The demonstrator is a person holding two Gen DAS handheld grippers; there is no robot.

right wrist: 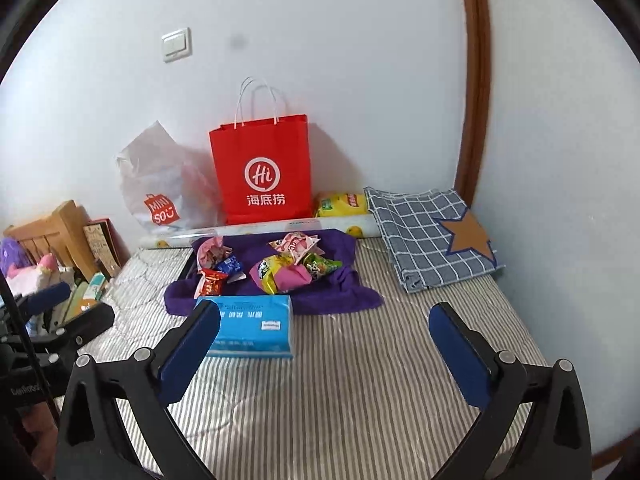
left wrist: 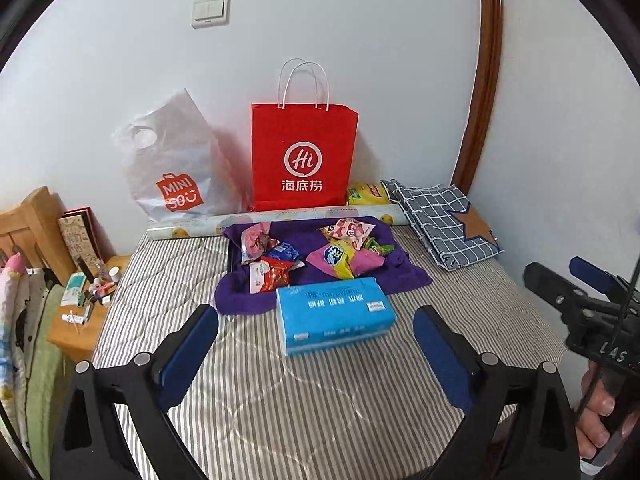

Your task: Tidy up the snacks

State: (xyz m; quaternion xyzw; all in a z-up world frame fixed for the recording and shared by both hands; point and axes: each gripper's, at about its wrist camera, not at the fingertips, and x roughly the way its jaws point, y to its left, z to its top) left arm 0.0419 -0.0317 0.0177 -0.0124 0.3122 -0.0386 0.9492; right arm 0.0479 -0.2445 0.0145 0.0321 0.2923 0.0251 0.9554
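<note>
Both grippers hang above the near part of a striped mattress [left wrist: 320, 400], each with its blue-padded jaws spread wide and nothing between them. The left gripper [left wrist: 316, 352] faces a blue tissue pack [left wrist: 334, 320] lying flat just beyond its fingers; the right gripper [right wrist: 324, 344] sits further right, its left finger overlapping the same pack in its own view.

Just beyond the tissue pack, touching its far edge, a rumpled purple cloth [left wrist: 320, 276] carries the snacks [left wrist: 312, 256] — a loose heap of small packets in pink, red, blue, yellow and green. How many there are is hard to tell, since they overlap.

Along the far wall stand a red paper bag [left wrist: 304, 156] and, to its left, a white plastic bag [left wrist: 176, 168]. A rolled sheet [left wrist: 276, 220] lies in front of them. A checked blue cloth [left wrist: 440, 220] with a brown star lies at the far right — a yellow packet [left wrist: 366, 194] beside it.
</note>
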